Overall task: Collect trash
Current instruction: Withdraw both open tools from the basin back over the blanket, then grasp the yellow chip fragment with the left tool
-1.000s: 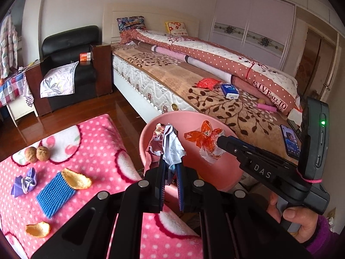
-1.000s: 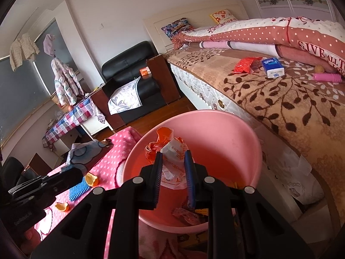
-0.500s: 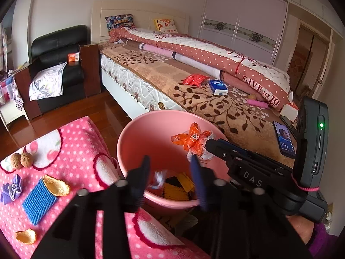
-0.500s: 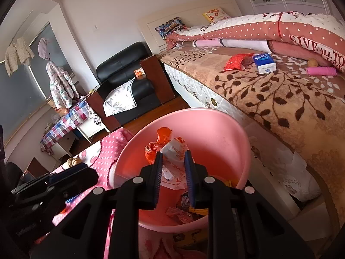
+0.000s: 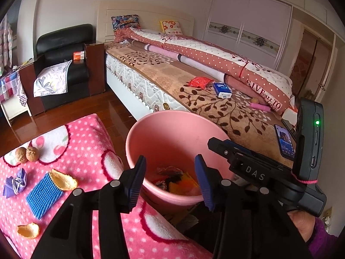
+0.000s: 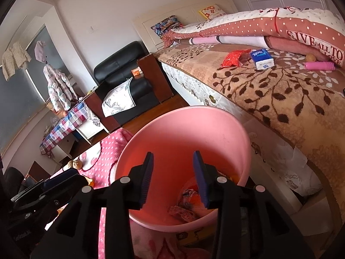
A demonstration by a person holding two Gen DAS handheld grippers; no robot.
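- Over the pink bin [image 5: 151,133], the left gripper [image 5: 170,178] hangs with its jaws spread wide and nothing between them, placed so that anything let go falls inside rather than onto the blanket.
- Beside it, the right gripper [image 6: 173,178] also sits above the bin's mouth, jaws parted and bare, for the same reason.
- Trash [image 5: 172,180] lies crumpled at the bottom of the bin: orange, yellow and dark scraps.
- The bin stands between the pink dotted blanket [image 5: 90,151] and the bed [image 5: 215,108], touching the blanket's edge, so either hand reaches it easily.
- More pickings wait on the blanket: two orange peels [image 5: 62,180], a purple wrapper [image 5: 16,183], a blue ridged piece [image 5: 44,193] and two walnuts [image 5: 27,154].
- My guess is the peel nearest the bin goes next.
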